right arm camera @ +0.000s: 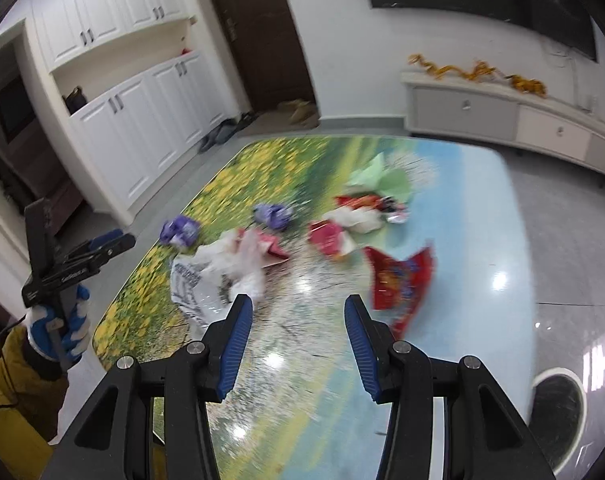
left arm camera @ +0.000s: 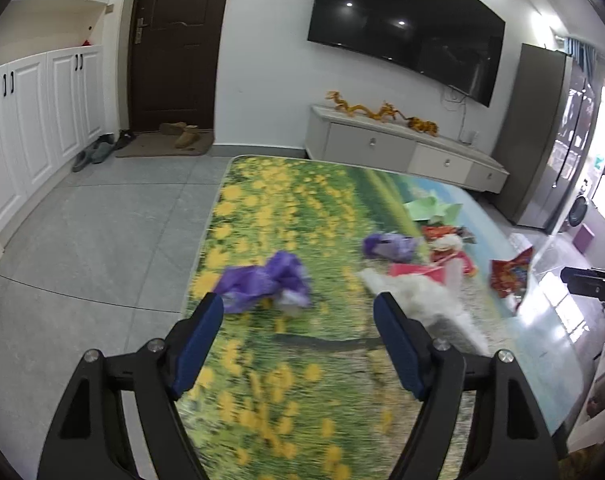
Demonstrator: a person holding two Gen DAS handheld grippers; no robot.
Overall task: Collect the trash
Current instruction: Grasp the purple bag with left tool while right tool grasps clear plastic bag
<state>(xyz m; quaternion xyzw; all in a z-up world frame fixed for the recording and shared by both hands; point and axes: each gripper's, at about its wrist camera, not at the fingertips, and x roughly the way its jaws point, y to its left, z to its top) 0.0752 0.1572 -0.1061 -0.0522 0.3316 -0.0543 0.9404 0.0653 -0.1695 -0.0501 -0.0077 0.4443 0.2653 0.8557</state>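
Both the left gripper [left arm camera: 298, 312] and right gripper [right arm camera: 298, 312] spread, empty; bin [right arm camera: 558, 408] beside table [right arm camera: 482, 280] edge, contents unclear

2 wrist views above the shared table [left arm camera: 286, 360], facing the TV wall [left arm camera: 262, 60].

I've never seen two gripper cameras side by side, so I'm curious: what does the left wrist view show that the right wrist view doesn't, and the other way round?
Only the left wrist view shows the tall grey fridge past the TV cabinet.

Only the right wrist view shows the round bin on the floor beside the table, and the person's gloved hand holding the left gripper.

Both show the flower-print table with its trash: purple wrappers, a white plastic bag, a red packet and green paper. Both grippers are open and empty.
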